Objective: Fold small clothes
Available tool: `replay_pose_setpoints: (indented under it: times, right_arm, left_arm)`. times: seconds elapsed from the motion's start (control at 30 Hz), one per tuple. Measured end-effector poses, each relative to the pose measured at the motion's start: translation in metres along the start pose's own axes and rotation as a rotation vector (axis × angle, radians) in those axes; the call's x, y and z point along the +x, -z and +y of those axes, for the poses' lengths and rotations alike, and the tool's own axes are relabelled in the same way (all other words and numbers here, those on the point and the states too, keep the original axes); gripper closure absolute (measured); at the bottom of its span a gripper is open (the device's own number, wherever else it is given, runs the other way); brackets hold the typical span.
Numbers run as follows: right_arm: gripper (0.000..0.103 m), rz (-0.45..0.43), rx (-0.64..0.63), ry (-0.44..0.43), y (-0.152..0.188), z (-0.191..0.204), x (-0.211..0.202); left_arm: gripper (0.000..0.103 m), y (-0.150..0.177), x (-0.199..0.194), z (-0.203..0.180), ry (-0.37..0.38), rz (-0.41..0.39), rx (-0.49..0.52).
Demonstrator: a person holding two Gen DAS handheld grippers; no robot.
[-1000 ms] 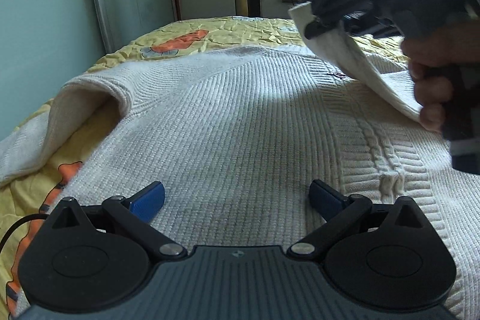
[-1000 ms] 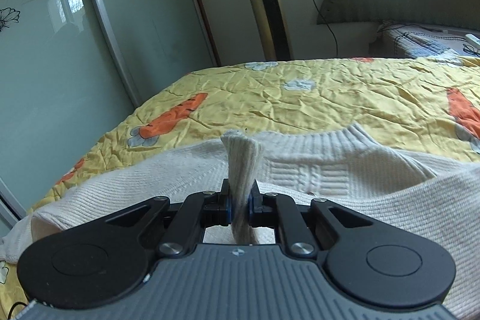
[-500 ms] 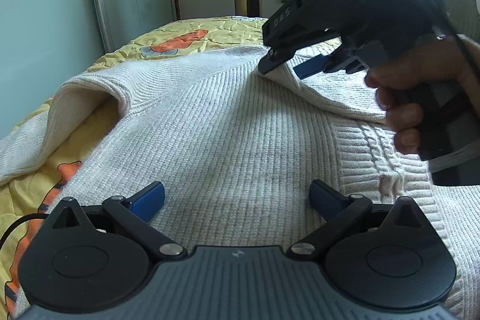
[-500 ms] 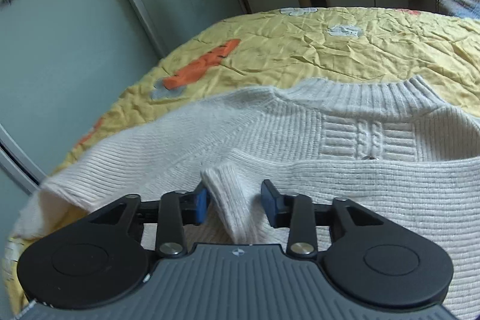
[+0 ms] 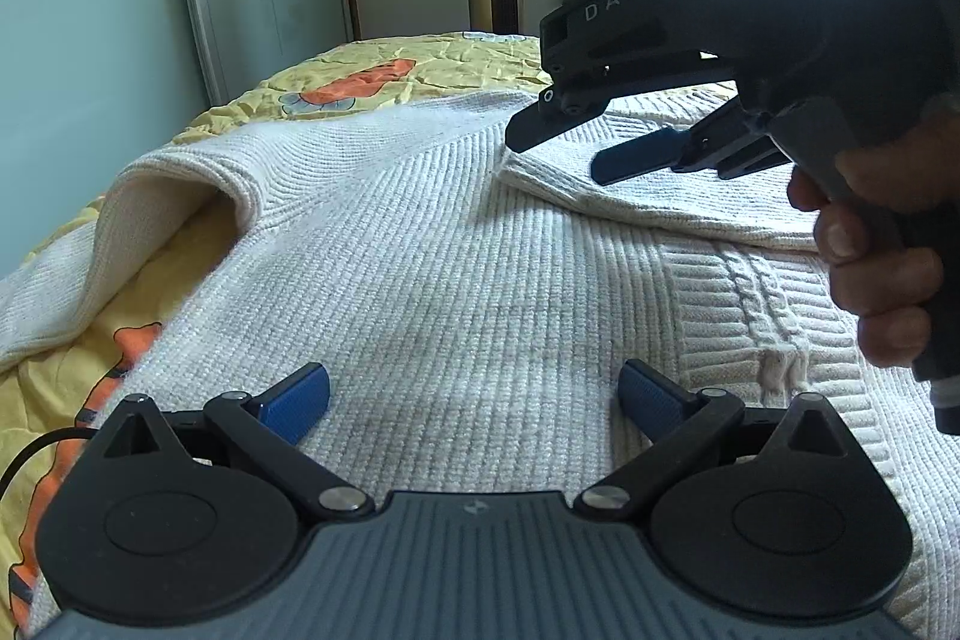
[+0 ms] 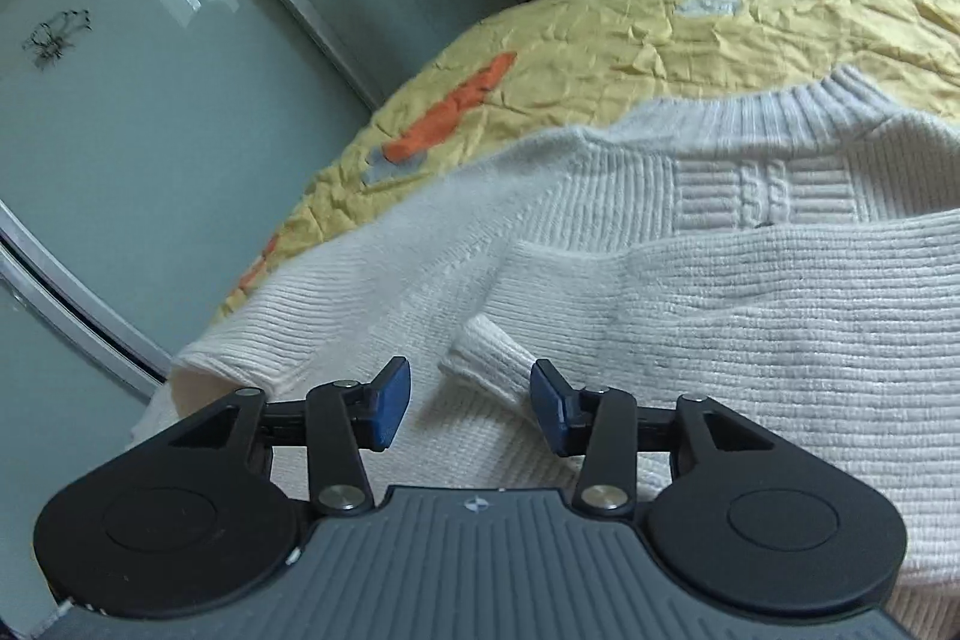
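Right gripper (image 6: 471, 403) tilted down, jaws just opening | cuff (image 6: 489, 361) between, released

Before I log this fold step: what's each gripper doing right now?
Left gripper: open, empty, over the sweater.
Right gripper: open, jaws just been opening; the sleeve cuff lies loose between them.

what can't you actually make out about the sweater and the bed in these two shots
- Cream ribbed knit sweater: hem hidden in both views, behind each gripper's body.
- Its far sleeve: cut off by the right edge in both views.
- Sleeve cuff between the open right gripper pads: whether it lies flat is unclear.
- Yellow carrot-print bedspread: far side cut off.
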State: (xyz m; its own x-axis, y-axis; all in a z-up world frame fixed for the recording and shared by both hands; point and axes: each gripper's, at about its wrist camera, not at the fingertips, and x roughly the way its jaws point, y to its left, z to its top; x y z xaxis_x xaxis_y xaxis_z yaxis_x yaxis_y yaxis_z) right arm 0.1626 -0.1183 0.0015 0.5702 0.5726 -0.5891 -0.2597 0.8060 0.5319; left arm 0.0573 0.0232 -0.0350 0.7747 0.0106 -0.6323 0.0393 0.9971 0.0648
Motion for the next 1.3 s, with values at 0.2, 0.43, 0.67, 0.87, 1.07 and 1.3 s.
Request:
replay_pose_setpoints:
  times: [0.2, 0.43, 0.67, 0.87, 1.07, 1.3]
  right_arm:
    - [0.043, 0.018, -0.046, 0.053, 0.007, -0.004, -0.004]
    - [0.042, -0.056, -0.215, 0.105, 0.020, 0.032, -0.013]
    - [0.043, -0.189, -0.724, 0.112, 0.069, 0.129, -0.005]
    - [0.044, -0.260, -1.068, 0.071, 0.116, 0.191, 0.017]
    - [0.047, -0.222, -1.390, 0.072, 0.160, 0.240, 0.059]
    - [0.057, -0.153, -1.592, 0.055, 0.181, 0.276, 0.111]
  left_arm:
    - [0.000, -0.006, -0.026, 0.024, -0.056, -0.047, -0.116]
    - [0.000, -0.014, -0.055, 0.116, -0.293, -0.089, -0.380]
    - [0.000, 0.014, -0.055, 0.238, -0.201, -0.031, -0.855]
    - [0.000, 0.047, -0.036, 0.294, 0.075, -0.021, -1.189]
    - [0.000, 0.060, -0.028, 0.316, 0.203, -0.052, -1.326]
    - [0.000, 0.074, -0.028, 0.337, 0.378, -0.082, -1.437]
